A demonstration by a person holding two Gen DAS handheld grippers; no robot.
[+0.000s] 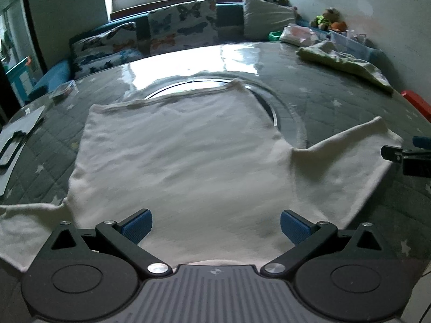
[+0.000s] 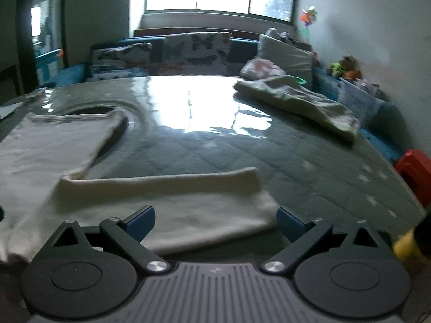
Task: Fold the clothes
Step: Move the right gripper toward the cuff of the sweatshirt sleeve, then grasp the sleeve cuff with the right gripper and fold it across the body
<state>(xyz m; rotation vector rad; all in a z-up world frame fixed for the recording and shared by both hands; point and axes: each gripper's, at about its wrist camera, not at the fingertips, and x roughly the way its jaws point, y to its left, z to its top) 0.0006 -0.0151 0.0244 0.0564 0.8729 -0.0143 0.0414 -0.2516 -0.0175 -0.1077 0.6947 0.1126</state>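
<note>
White long-sleeve shirt (image 1: 183, 156) lies flat on the round table (image 1: 323, 86), body spread toward the table centre, collar end nearest the left gripper; right sleeve (image 2: 167, 204) stretched out sideways across the quilted cover; the other sleeve (image 1: 24, 223) runs off to the left edge of the left wrist view. Left gripper (image 1: 215, 227) sits low over the shirt's near edge — fingers spread wide, blue pads (image 1: 137, 226) clear of each other, nothing pinched. Right gripper (image 2: 215, 223) same story — fingers wide apart, straddling the sleeve's end, not clamped on it; contact with cloth hard to tell. Second garment (image 2: 296, 102), pale green, bunched at the far right of the table, well apart from the shirt; butterfly cushions (image 1: 183, 24) on the sofa behind.
</note>
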